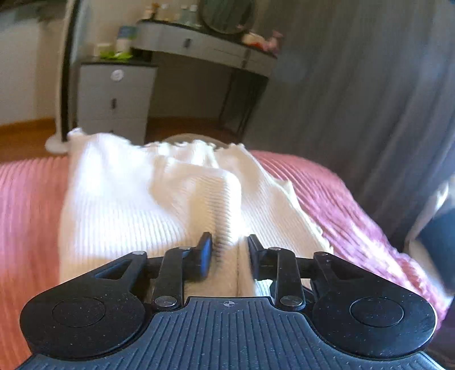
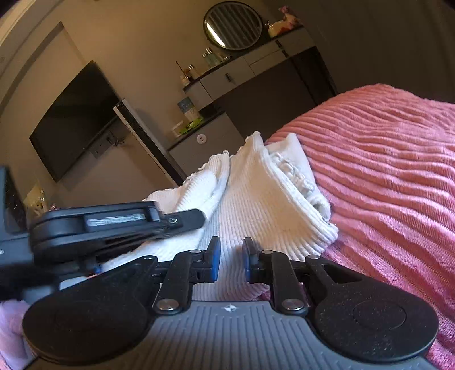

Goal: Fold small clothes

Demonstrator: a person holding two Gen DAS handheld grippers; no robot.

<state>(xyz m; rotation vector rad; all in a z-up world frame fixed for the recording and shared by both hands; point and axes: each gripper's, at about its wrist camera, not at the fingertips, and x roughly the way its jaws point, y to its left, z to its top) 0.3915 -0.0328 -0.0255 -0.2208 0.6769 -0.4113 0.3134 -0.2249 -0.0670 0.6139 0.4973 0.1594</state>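
The left gripper (image 1: 229, 246) and right gripper (image 2: 231, 250) each pinched the white ribbed garment (image 1: 159, 187) on the pink bedspread (image 2: 384, 159), apparently mid-fold; next, lay the fold flat.

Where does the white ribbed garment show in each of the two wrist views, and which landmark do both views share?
Left wrist view: the white ribbed garment fills the centre, spread on the pink bedspread, with a fold running between the left gripper fingers.
Right wrist view: the garment lies centre, bunched, pink bedspread to its right, reaching the right gripper.
Shared landmark: the round mirror on the dresser.
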